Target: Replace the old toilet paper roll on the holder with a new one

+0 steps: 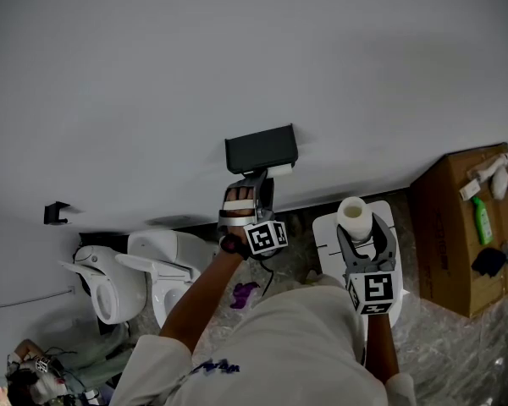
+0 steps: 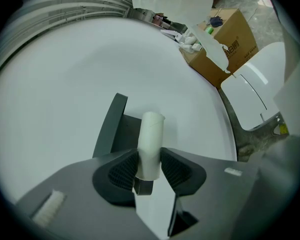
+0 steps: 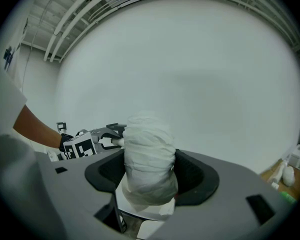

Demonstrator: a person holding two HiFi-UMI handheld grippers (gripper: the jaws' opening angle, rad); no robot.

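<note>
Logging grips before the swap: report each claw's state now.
Left claw: closed on the old roll's bare tube.
Right claw: closed on the new toilet paper roll.

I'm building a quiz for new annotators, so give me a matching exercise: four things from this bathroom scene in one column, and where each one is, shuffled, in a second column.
Things
1. bare tube
2. full paper roll
3. green bottle
4. black holder

Places
A. on top of the cardboard box
B. mounted on the white wall
C. clamped in the left gripper
D. clamped in the right gripper

Pairs: 1-C, 2-D, 3-A, 4-B
</note>
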